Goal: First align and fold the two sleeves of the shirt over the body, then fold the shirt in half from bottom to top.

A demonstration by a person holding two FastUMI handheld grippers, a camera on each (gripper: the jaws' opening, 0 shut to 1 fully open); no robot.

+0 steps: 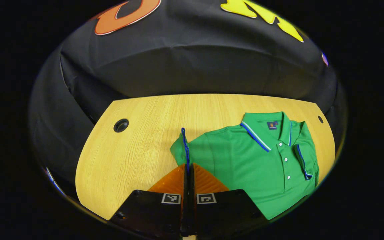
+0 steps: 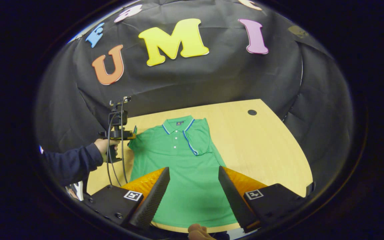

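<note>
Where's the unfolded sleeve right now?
In the left gripper view, the unfolded sleeve is pinched in the left gripper, at the shirt's left edge on the wooden table.

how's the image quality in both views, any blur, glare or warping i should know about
Left gripper view: sharp on the shirt, soft glow on the table, no harsh glare, the table's far edge bows from fisheye warping, and a faint shadow falls beyond the raised sleeve. Right gripper view: evenly lit, the shirt crisp, the table curved toward the rim, the left gripper small but clear.
</note>
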